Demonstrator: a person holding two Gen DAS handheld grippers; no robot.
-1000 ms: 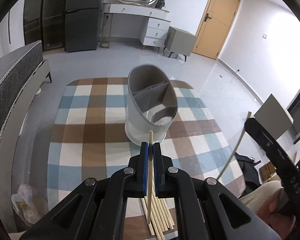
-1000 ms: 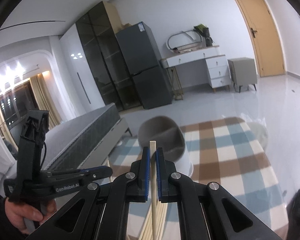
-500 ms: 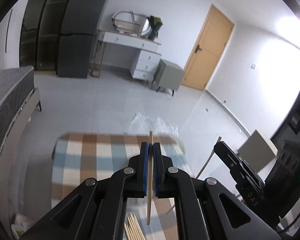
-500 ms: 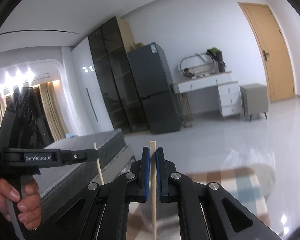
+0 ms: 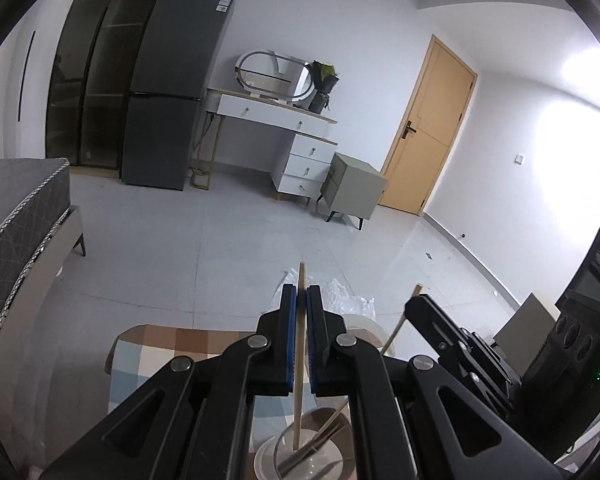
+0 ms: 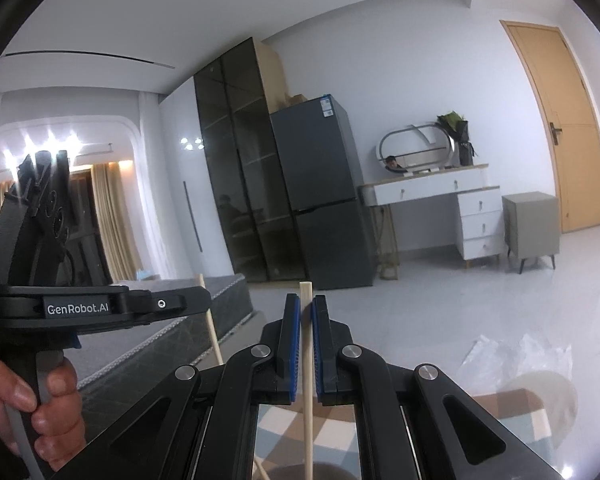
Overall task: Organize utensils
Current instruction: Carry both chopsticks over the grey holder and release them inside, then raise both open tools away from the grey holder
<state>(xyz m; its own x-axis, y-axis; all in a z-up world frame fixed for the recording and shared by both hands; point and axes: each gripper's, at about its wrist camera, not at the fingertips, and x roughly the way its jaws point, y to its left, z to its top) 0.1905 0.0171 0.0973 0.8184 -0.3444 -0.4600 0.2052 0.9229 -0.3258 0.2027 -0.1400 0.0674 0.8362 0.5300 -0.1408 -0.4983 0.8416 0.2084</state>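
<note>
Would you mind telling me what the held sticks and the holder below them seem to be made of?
The chopstick in the left tool: pale, matte, probably bamboo or wood. The right tool's chopstick looks alike. Utensil holder: smooth grey, likely plastic, possibly ceramic.

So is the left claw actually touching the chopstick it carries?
Touching. The left wrist view shows the left claw with its blue pads closed against both sides of the chopstick, no gap visible.
</note>
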